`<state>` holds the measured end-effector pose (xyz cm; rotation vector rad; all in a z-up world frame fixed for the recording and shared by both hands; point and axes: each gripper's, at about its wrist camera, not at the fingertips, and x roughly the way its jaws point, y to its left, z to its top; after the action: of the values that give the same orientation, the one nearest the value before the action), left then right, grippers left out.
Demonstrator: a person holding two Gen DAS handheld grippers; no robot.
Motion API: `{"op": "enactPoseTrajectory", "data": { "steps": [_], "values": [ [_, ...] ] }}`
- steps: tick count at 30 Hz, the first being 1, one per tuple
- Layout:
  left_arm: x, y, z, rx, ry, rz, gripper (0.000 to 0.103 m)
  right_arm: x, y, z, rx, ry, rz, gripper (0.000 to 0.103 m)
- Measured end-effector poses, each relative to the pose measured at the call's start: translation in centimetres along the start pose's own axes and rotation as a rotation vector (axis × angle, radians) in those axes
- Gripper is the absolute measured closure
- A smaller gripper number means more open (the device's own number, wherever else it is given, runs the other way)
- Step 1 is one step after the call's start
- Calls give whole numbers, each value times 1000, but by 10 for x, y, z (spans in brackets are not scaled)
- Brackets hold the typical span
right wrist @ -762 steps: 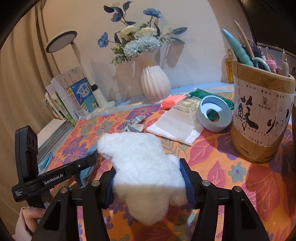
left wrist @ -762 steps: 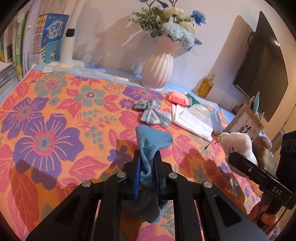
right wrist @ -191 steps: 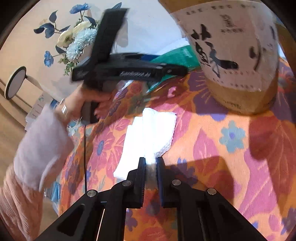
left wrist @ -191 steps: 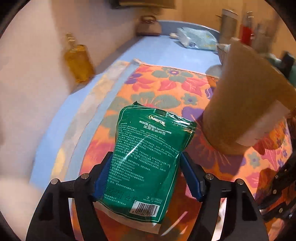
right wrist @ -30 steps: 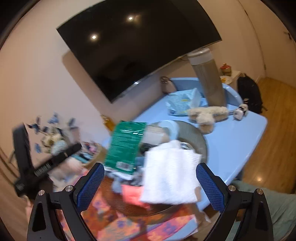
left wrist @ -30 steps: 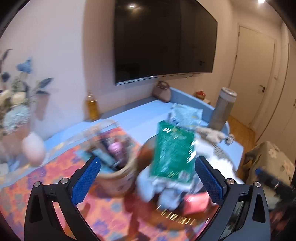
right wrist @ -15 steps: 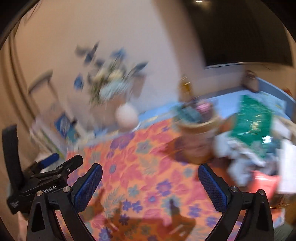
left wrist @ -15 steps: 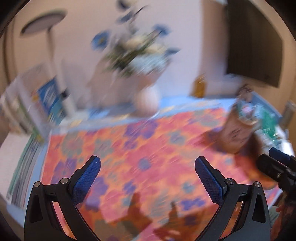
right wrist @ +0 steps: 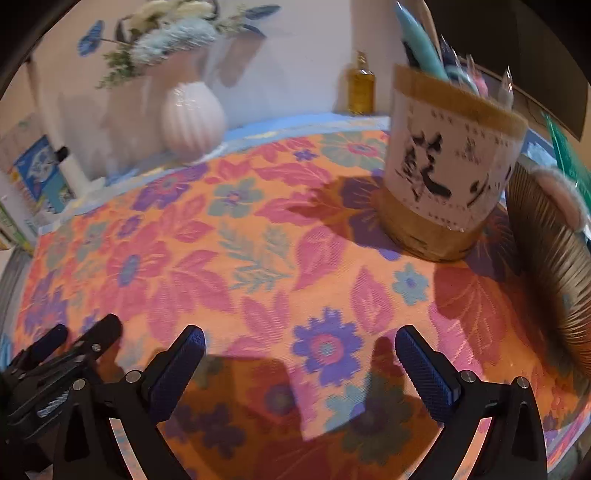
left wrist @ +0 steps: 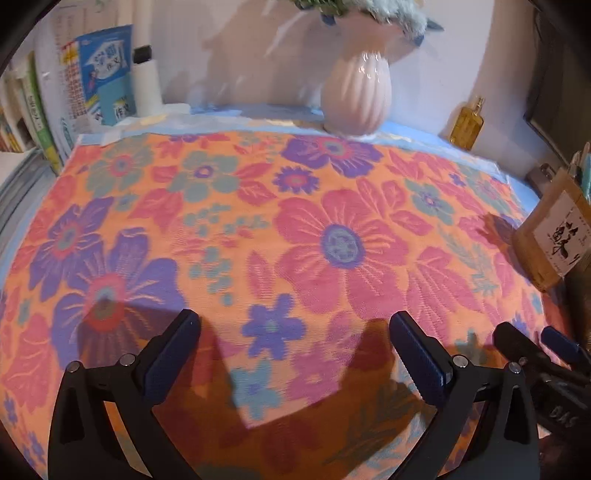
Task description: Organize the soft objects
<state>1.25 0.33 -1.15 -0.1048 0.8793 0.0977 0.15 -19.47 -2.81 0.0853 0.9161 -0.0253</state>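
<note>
The left gripper (left wrist: 293,347) hangs low over the orange floral woven tablecloth (left wrist: 332,236) with its jaws spread wide and nothing between the blue pads (left wrist: 173,350). The right gripper (right wrist: 299,358) is likewise released and empty, its blue pads (right wrist: 428,373) far apart above the same cloth. Each gripper shows at the edge of the other's view, so the two sit side by side.

The landmark is the tall cylindrical wooden pen holder with black brush characters on a white label (right wrist: 450,162), standing on the tablecloth ahead and to the right of the right gripper. Pens and a pale teal tool stick up out of it. Just to the right of the pen holder stands a round brown ribbed basket (right wrist: 543,243), close to it or touching; I cannot tell which. Over the basket's rim, a fuzzy pale plush piece (right wrist: 561,195) and the edge of a green plastic pouch (right wrist: 565,147) are visible, so the soft objects seen here lie in the basket.

Behind the pen holder, against the wall, stands a small amber glass bottle (left wrist: 469,123). Farther left of the pen holder, at the cloth's back edge, is a pale pink ribbed ceramic vase (left wrist: 356,96) holding blue and white flowers (right wrist: 170,33). Well left of that, a row of upright books (left wrist: 96,81) stands beside a white lamp post (left wrist: 147,85).
</note>
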Motion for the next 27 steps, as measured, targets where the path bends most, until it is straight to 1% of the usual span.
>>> {"op": "enactPoseTrajectory", "data": {
  "steps": [1, 2, 5, 27],
  "values": [
    [2, -8, 0, 26, 10, 44, 0, 1, -1, 0, -2, -11, -17, 0],
    [3, -14, 1, 43, 10, 66, 0, -1, -1, 1, -11, -26, -33, 0],
    [3, -13, 0, 19, 10, 60, 0, 8, 4, 4, -36, -20, -85, 0],
    [5, -11, -1, 11, 10, 57, 0, 9, 3, 4, -30, -30, -79, 0]
  ]
}}
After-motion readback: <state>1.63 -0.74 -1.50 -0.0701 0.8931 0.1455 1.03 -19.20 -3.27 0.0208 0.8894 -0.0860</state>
